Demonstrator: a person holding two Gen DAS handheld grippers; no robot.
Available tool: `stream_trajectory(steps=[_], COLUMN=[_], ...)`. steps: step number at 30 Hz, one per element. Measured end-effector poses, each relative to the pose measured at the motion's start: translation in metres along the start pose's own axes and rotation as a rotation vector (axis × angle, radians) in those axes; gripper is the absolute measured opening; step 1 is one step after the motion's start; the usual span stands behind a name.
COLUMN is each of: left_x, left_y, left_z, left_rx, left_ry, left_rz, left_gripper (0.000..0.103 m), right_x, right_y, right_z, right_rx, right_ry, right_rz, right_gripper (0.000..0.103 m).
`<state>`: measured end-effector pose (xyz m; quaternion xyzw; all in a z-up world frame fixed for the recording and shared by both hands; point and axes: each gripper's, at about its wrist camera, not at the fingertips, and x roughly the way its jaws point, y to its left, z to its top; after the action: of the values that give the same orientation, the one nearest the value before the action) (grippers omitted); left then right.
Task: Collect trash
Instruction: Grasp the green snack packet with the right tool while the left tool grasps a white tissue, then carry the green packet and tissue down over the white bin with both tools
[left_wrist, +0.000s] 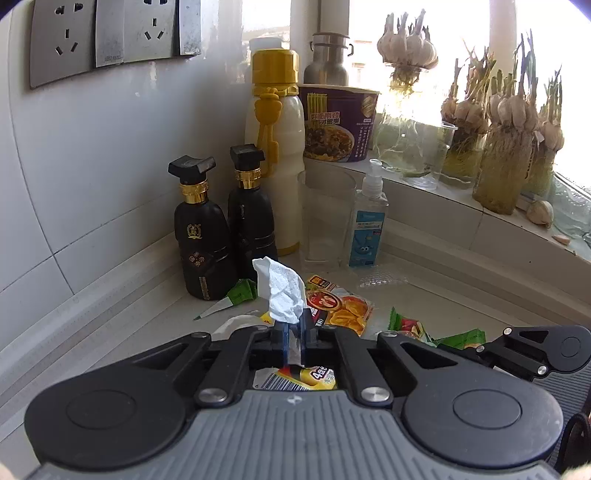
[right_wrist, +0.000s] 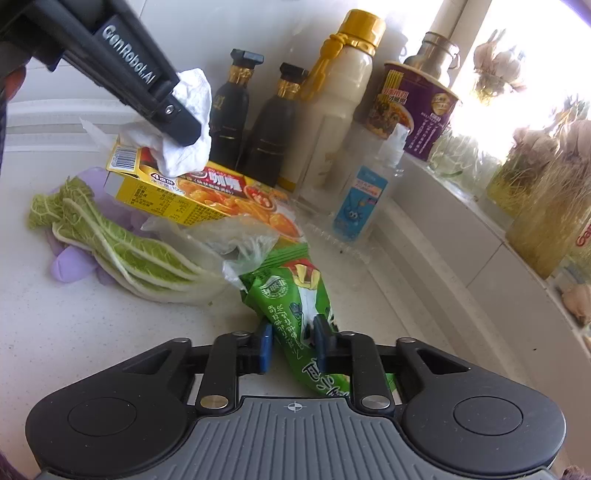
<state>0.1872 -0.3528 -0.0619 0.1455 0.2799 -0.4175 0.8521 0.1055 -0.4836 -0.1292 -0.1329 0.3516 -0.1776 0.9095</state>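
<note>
In the left wrist view my left gripper (left_wrist: 293, 326) is shut on a crumpled white tissue (left_wrist: 282, 291), which sticks up from between the pads. Under it lies a yellow curry box (left_wrist: 340, 308). The right wrist view shows that same gripper (right_wrist: 183, 127) at the upper left, with the tissue (right_wrist: 184, 158) just over the box (right_wrist: 192, 199). My right gripper (right_wrist: 293, 328) is shut on a green snack wrapper (right_wrist: 291, 295) lying on the white counter. Beside it lie a clear plastic bag (right_wrist: 236, 236), a cabbage leaf (right_wrist: 110, 251) and a purple glove (right_wrist: 68, 267).
Two black bottles (left_wrist: 205, 240), a white bottle with a yellow cap (left_wrist: 275, 147), a glass (left_wrist: 325, 218) and a sanitizer pump bottle (left_wrist: 367, 225) stand in the corner. A purple noodle cup (left_wrist: 338, 123), a steel flask and jars of sprouting garlic (left_wrist: 502, 162) line the windowsill. Green wrapper scraps (left_wrist: 242, 291) lie by the bottles.
</note>
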Motion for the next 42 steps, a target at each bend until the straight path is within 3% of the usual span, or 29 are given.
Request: stream_trajectory(steps=[7, 18, 33, 42], left_x=[-0.012, -0.04, -0.092, -0.126], left_y=[0.003, 0.012, 0.041, 0.064], left_z=[0.006, 0.01, -0.013, -0.031], left_rx=[-0.035, -0.073, -0.144, -0.197], left_ry=[-0.017, -0.03, 0.027, 0.051], left_rz=[-0.024, -0.065, -0.094, -0.094], left_gripper=[0.003, 0.003, 0.003, 0.003], right_x=[-0.01, -0.043, -0.093, -0.112], right_y=[-0.012, -0.016, 0.002, 0.011], right_z=[0.009, 0.024, 0.037, 0.04], right_rx=[0.074, 0.124, 0.272, 0.423], right_ry=[0.009, -0.001, 0.021, 0.064], right_rz=[-0.014, -0.004, 0.108, 0.216], right_gripper=[0.009, 0.008, 0.009, 0.009])
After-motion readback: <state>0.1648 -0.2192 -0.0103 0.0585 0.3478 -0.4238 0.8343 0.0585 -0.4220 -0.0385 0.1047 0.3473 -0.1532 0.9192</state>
